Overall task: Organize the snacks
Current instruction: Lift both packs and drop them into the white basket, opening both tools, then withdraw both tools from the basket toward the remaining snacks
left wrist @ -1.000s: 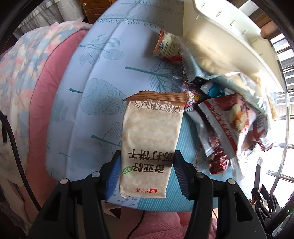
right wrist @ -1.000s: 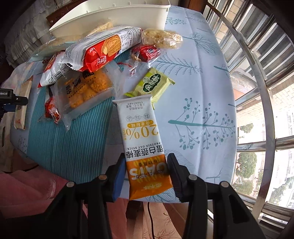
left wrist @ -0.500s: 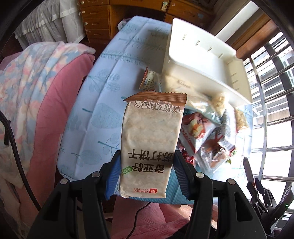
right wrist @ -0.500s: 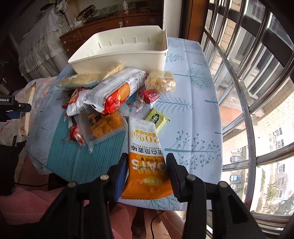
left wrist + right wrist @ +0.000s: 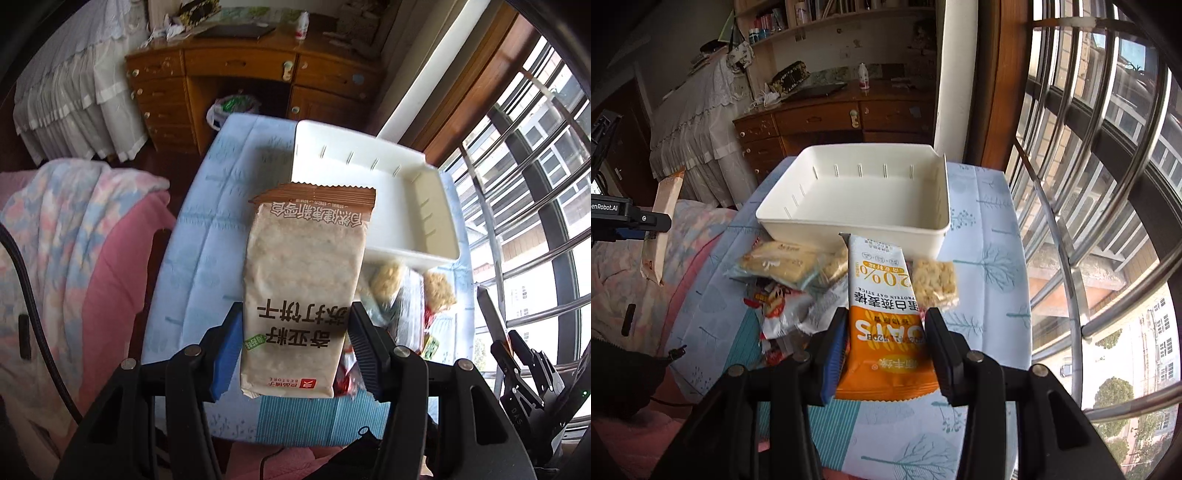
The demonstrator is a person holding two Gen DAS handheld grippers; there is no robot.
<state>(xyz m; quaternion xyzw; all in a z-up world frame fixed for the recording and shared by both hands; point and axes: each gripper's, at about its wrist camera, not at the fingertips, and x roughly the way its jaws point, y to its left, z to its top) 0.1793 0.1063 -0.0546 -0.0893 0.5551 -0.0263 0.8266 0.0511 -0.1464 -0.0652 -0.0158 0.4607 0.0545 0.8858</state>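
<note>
The left tool (image 5: 293, 325) grips a cracker pack (image 5: 306, 288); the right tool (image 5: 884, 328) pinches an oat bar (image 5: 882, 321). Ahead, loose snacks (image 5: 783, 266) crowd the counter (image 5: 990, 266) before a white bin (image 5: 857, 192).

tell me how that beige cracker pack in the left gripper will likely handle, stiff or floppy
The cracker pack probably stays fairly stiff: it stands straight above the left gripper without sagging. Its contents look brittle, so hard squeezing may crack them. The wrapper could be slippery.
</note>
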